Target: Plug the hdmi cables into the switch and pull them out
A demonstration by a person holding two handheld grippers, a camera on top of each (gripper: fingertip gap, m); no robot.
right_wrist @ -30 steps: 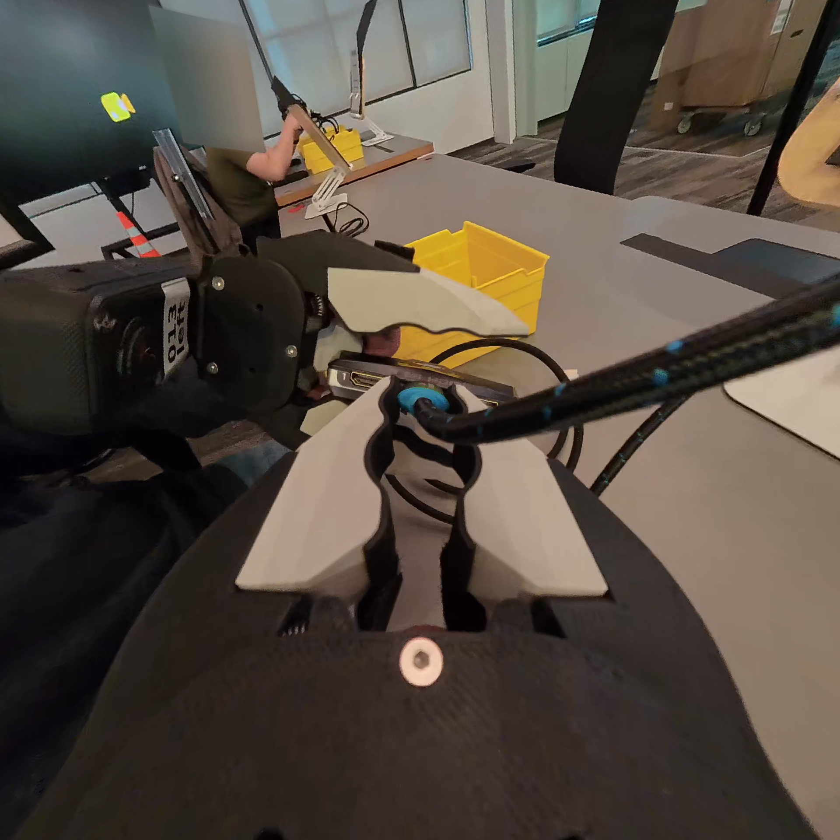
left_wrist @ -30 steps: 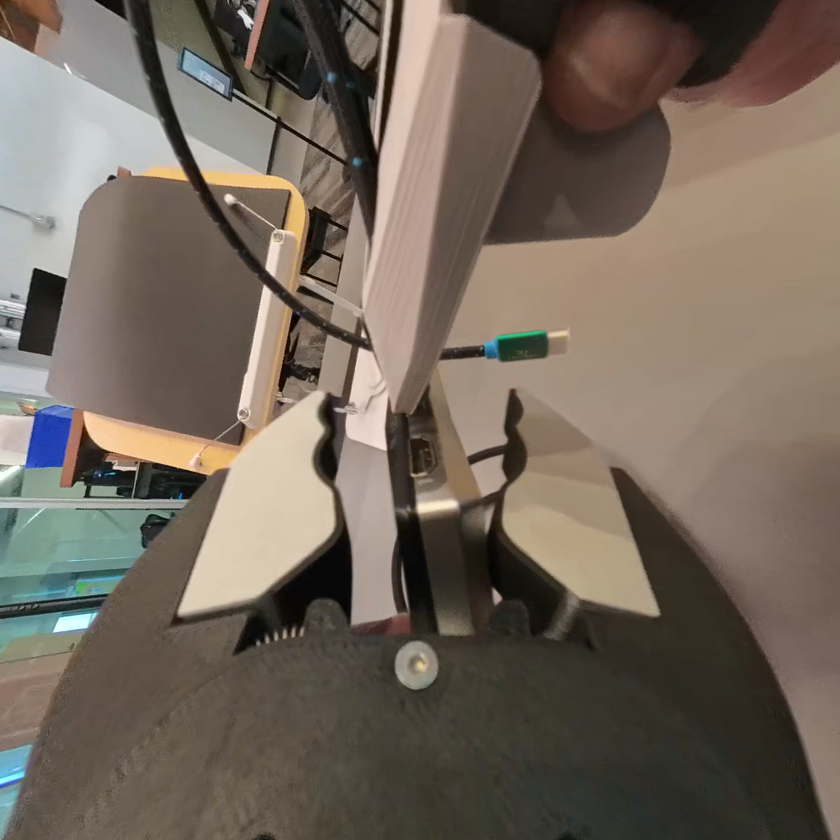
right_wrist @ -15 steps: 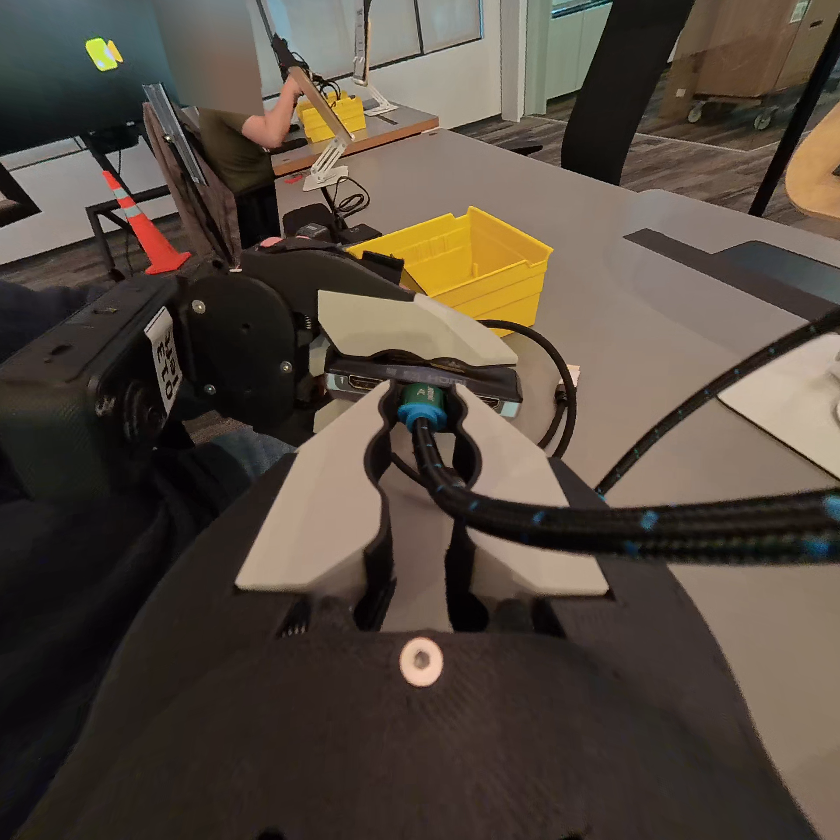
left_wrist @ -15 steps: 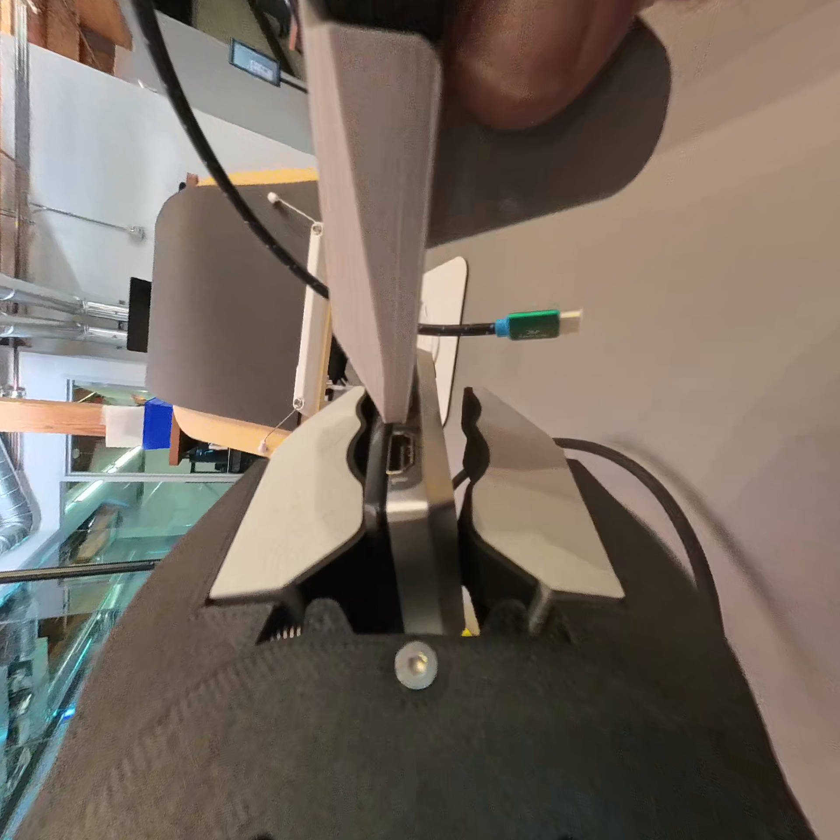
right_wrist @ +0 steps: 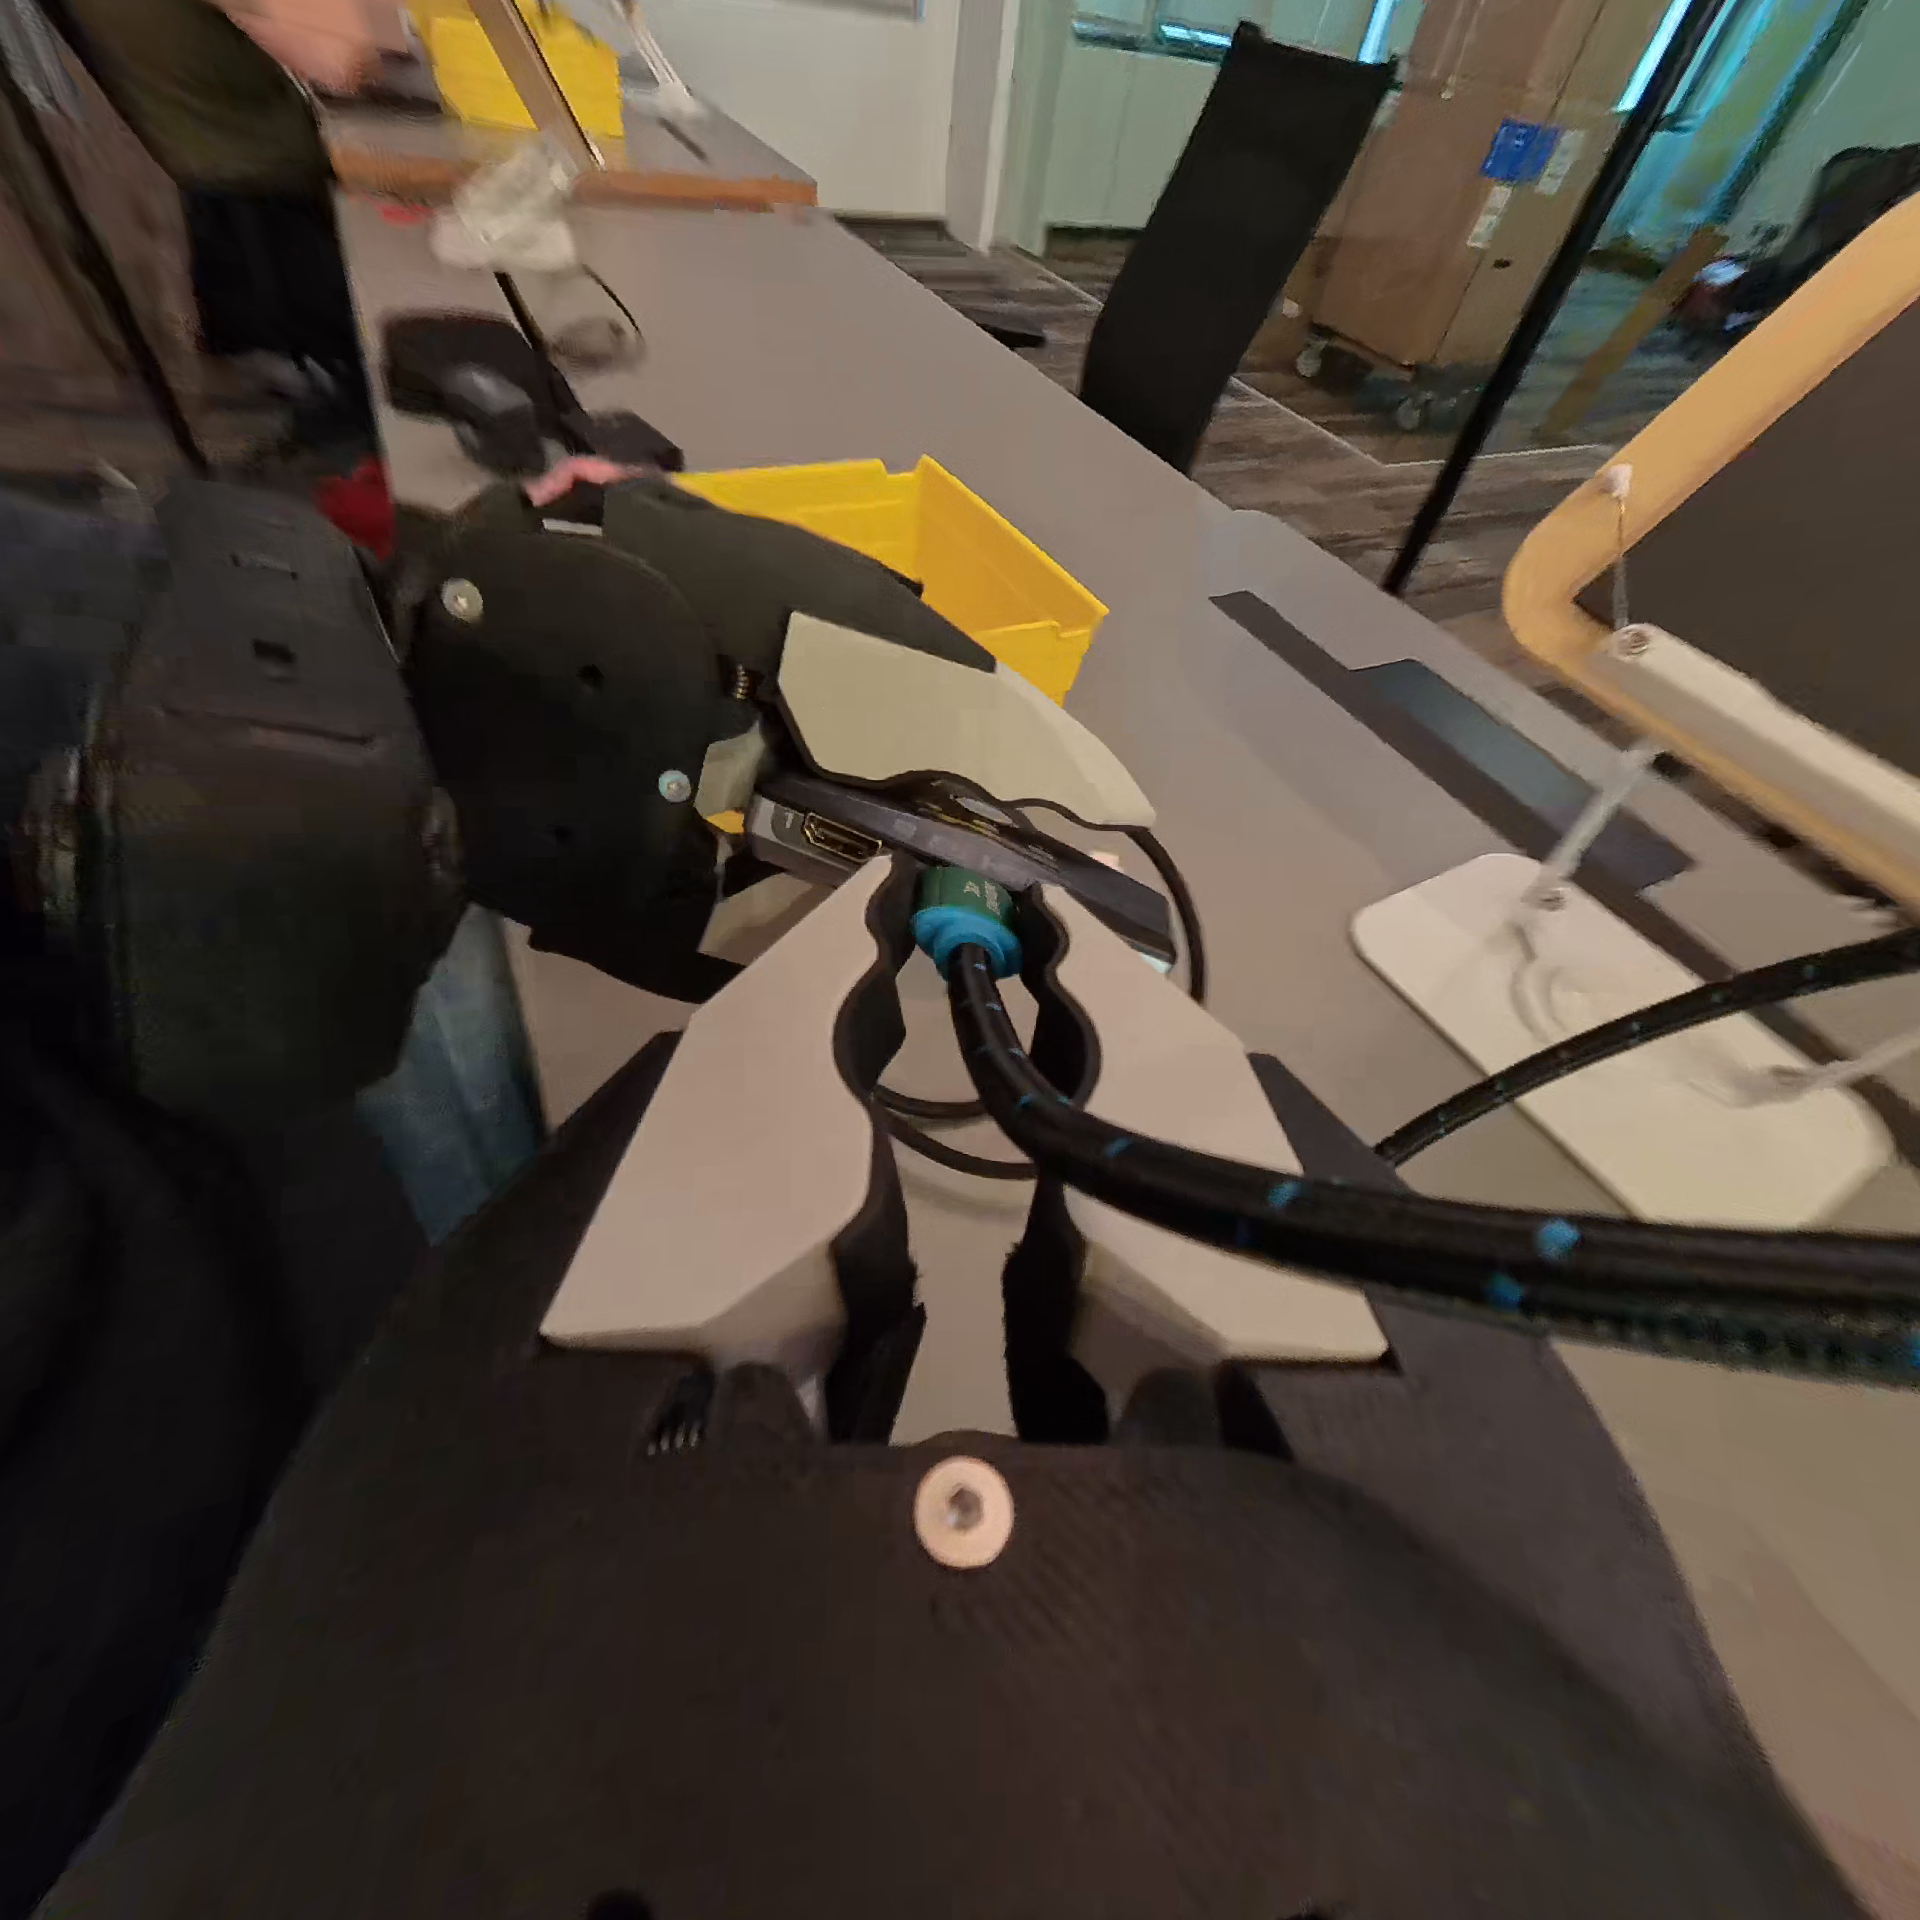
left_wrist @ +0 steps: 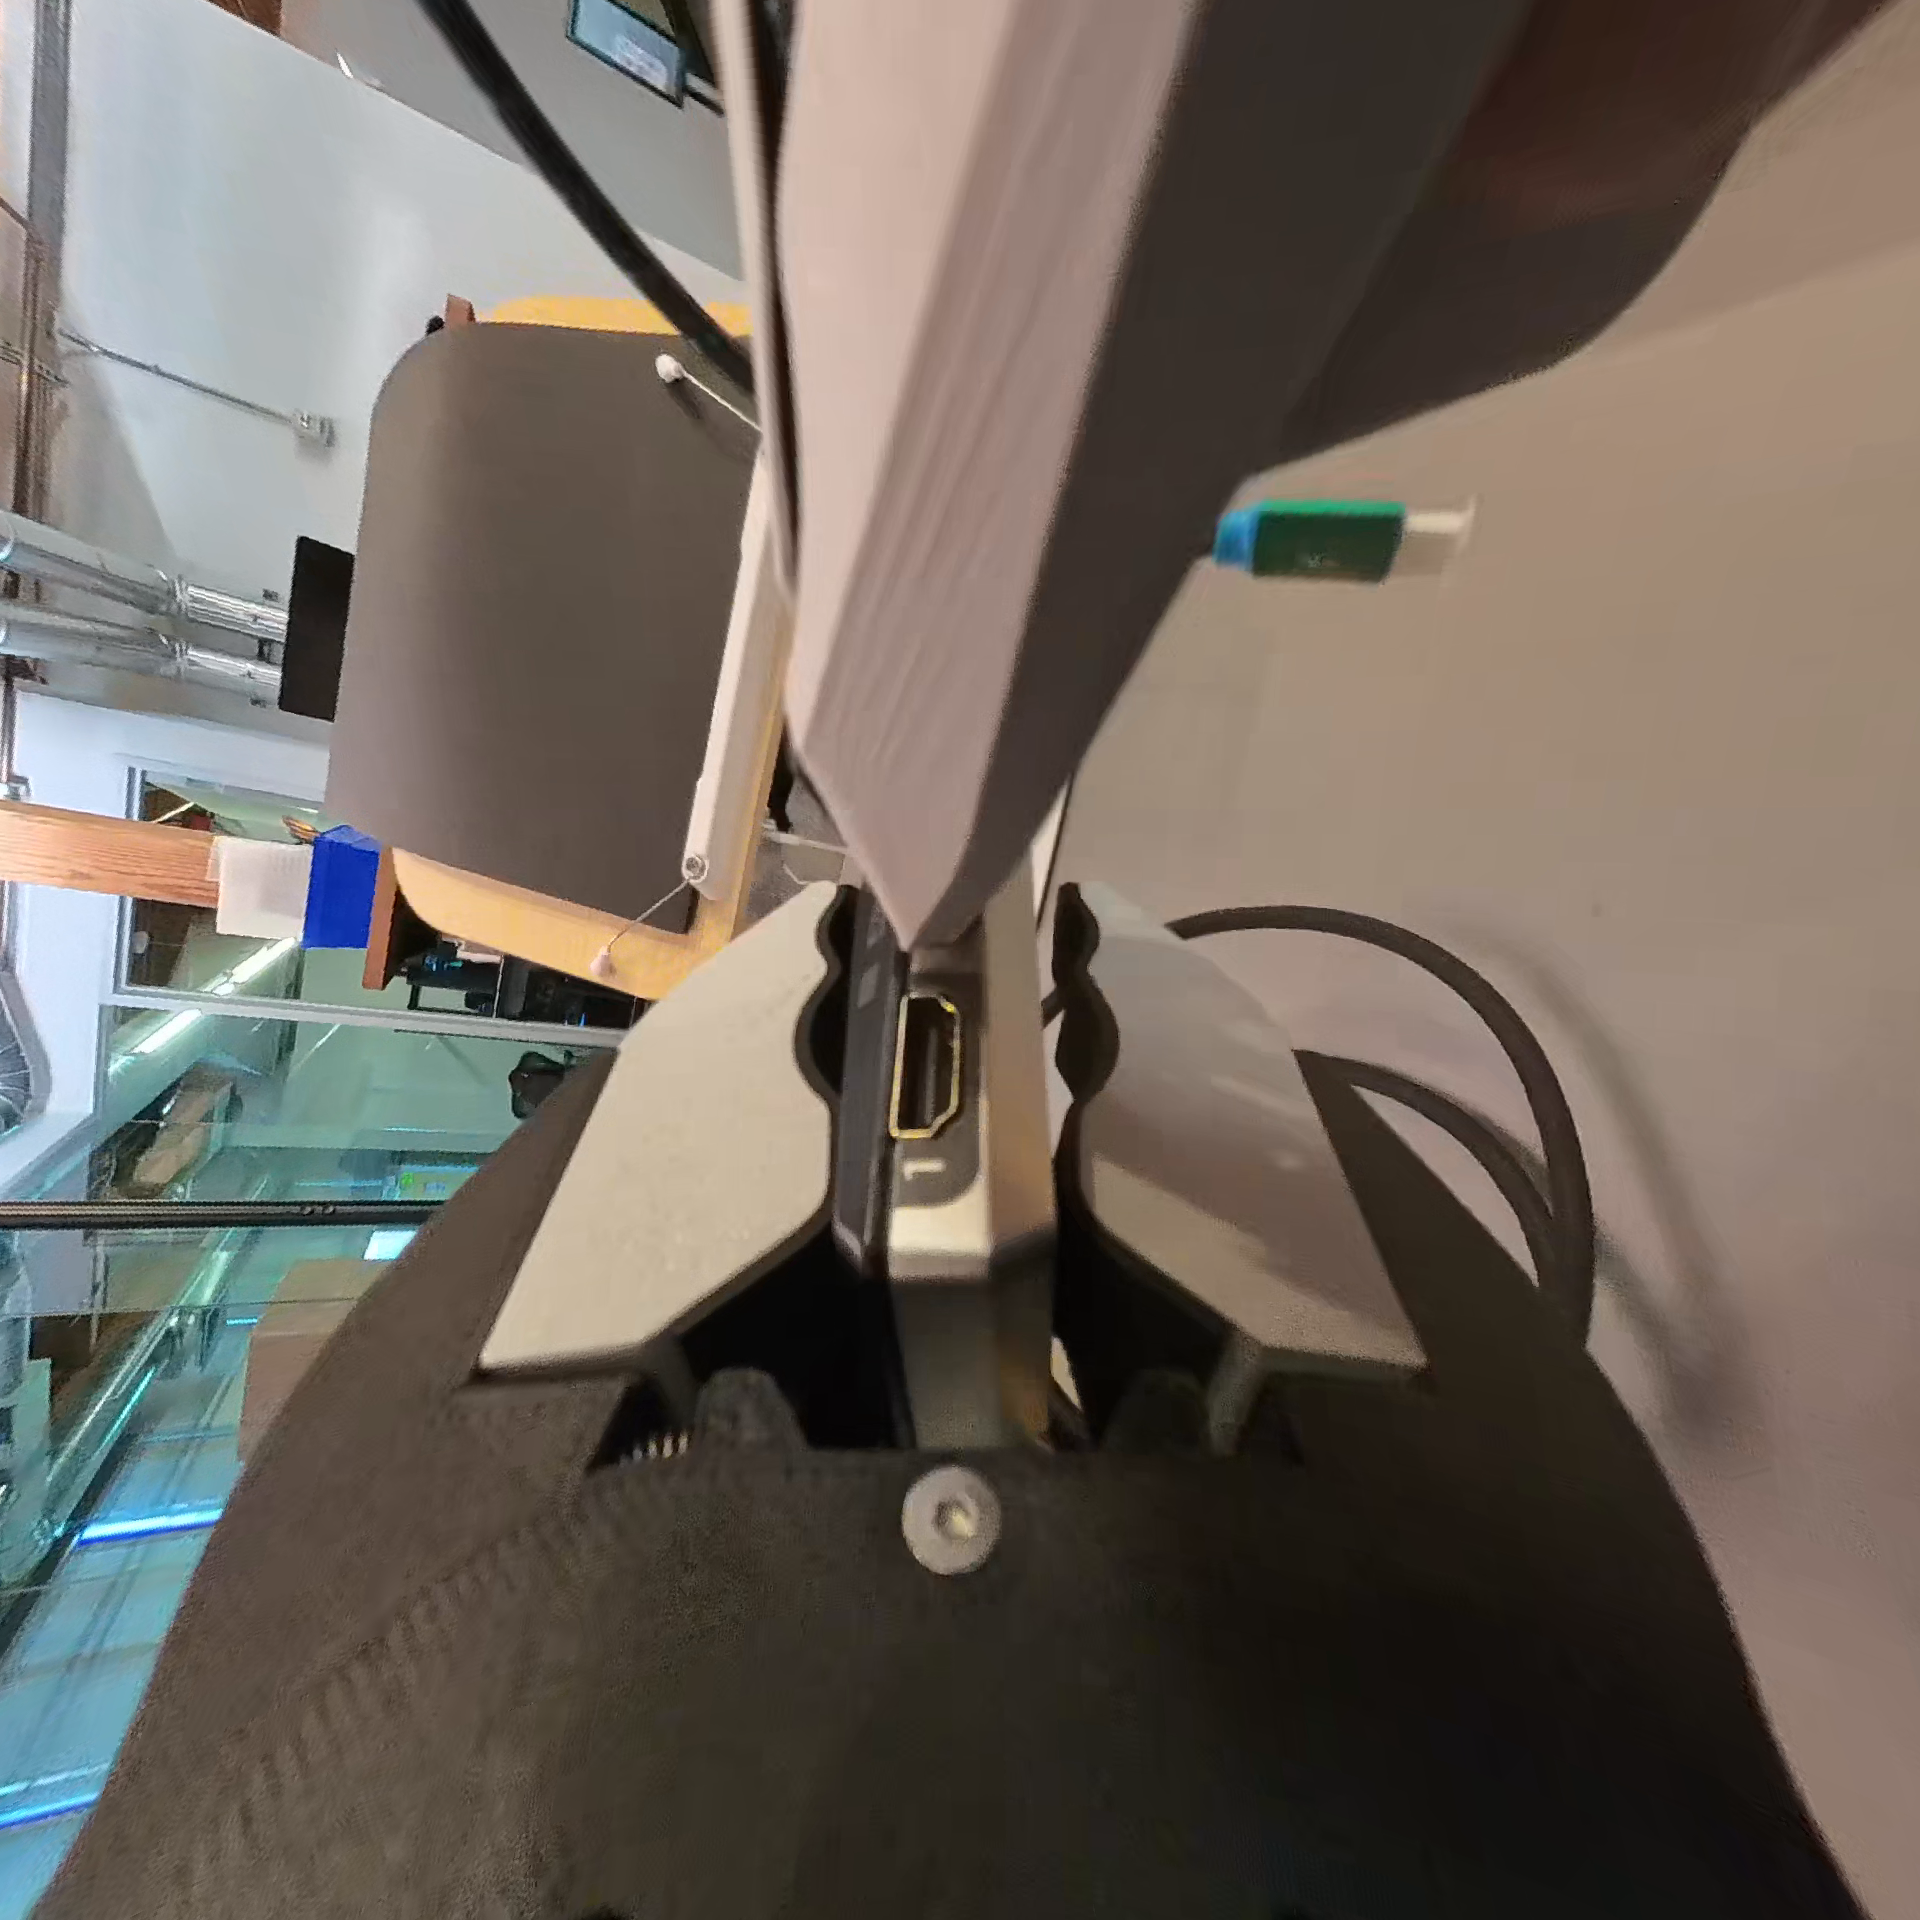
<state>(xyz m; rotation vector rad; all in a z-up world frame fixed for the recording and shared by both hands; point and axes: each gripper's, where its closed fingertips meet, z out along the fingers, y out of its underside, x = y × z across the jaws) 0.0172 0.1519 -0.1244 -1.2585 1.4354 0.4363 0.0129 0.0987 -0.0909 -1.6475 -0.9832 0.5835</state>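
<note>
Between left tongs, one gripped switch; right tongs clamping one of two plugs (green).

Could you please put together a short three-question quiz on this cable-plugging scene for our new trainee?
1. True or false: the left gripper holds the switch.
2. What does the right gripper grip: (a) the yellow bin, (b) a green plug, (c) nothing?
3. Where is the second green plug?

Key: 1. True. 2. b. 3. Loose on the grey table, apart from the switch.
</note>
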